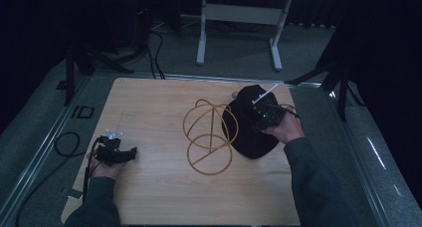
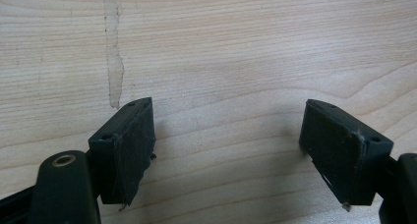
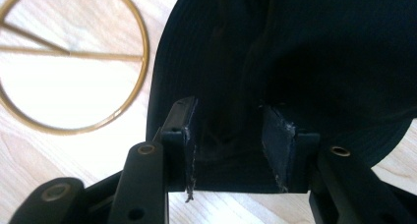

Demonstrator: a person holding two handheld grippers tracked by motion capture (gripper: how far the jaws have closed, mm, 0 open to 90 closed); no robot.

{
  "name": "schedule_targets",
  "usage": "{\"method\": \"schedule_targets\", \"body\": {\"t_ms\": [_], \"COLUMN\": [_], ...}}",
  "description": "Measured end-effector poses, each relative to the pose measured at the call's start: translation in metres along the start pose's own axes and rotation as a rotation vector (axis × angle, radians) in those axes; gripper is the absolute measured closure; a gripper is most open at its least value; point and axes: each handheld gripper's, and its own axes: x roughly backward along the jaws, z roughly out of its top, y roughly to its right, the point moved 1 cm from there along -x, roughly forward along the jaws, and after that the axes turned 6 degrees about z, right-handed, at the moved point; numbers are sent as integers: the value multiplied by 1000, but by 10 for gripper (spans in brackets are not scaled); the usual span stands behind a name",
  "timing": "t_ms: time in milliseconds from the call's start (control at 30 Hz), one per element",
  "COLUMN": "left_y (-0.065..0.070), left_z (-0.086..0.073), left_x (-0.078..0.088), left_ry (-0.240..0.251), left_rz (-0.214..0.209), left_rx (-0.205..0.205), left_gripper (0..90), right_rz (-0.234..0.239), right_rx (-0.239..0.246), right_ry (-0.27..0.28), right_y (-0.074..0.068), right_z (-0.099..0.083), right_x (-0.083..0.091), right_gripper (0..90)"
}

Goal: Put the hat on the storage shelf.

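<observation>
One black cap [image 1: 251, 125] and one gold wire stand [image 1: 209, 137] lie on the counter [image 1: 149, 197]. The right tool [image 3: 236, 135] apparently grips the cap's edge; the left tool [image 2: 231, 150] rests open, empty.

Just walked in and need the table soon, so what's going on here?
A person at a wooden table holds a gripper in each hand. The right gripper has its jaws around the edge of a black hat, which lies beside a gold wire stand. Whether the pads press the fabric yet is unclear. The left gripper rests open over bare wood, holding nothing.
</observation>
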Motion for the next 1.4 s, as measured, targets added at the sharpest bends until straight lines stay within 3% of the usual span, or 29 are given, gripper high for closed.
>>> {"method": "schedule_targets", "body": {"t_ms": [100, 167, 300, 367, 567, 733, 833, 1200, 1400], "left_y": [0, 0, 0, 0, 0, 1, 1, 1, 1], "left_z": [0, 0, 0, 0, 0, 0, 0, 0, 0], "left_x": [0, 0, 0, 0, 0, -1, -1, -1, -1], "left_ry": [0, 0, 1, 1, 1, 1, 1, 2, 3], "left_rz": [-1, -2, -4, -4, -2, -1, -3, -5, -6], "left_rx": [-1, -2, -4, -4, -2, -3, -4, -7, -7], "left_gripper": [216, 216, 215, 214, 210, 207, 206, 206, 205], "right_rz": [-9, -5, 26, 10, -4, -1, -24, -34, -56], "right_rx": [-19, -25, -44, -44, -24, -45, -50, -90, -80], "right_ry": [-8, -32, -50, -68, -143, -161, -166, -237, -235], "right_y": [1, 5, 12, 14, 22, 23, 21, 26, 28], "right_z": [7, 11, 9, 5, -9, -7, -1, 15, 15], "right_x": [-1, -3, -2, 0, 7, 3, -7, -14, -9], "right_gripper": [609, 721, 817, 835, 848, 647, 587, 844, 874]}}
